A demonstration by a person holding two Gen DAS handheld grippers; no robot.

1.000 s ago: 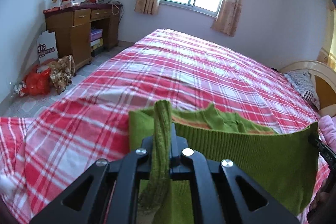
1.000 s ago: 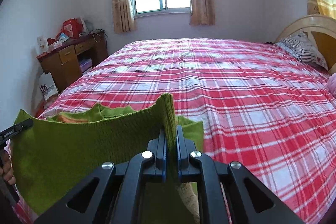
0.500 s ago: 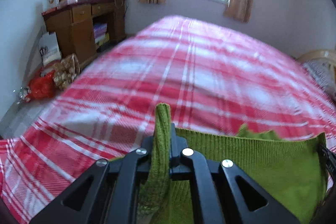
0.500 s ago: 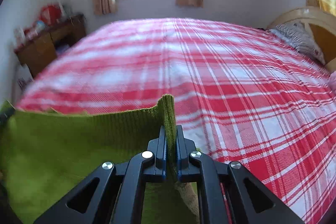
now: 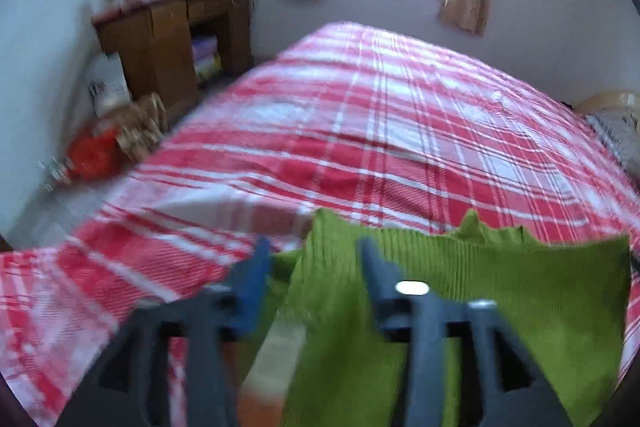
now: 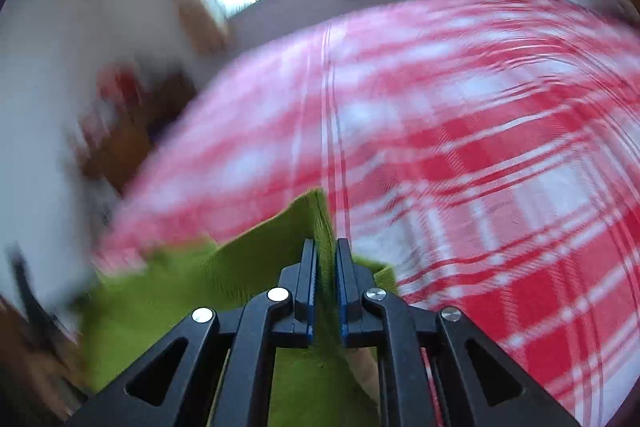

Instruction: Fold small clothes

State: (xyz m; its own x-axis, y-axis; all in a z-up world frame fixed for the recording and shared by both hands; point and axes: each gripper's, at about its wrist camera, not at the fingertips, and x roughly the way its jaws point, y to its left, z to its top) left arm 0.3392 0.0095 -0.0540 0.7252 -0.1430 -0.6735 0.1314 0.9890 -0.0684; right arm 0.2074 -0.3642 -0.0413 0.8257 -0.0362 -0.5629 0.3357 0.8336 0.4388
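Green knit garment (image 5: 500, 291) hangs over the red plaid bed (image 5: 400, 131), its corner between the left hand-held gripper (image 5: 312, 255), just sprung apart, while the right hand-held gripper (image 6: 326, 255), just easing open, has its edge between near-shut jaws.

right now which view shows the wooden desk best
The left wrist view: the wooden desk stands at upper left, drawers and cluttered top recognisable despite mild blur. The right wrist view shows only a brown motion-blurred smear there.
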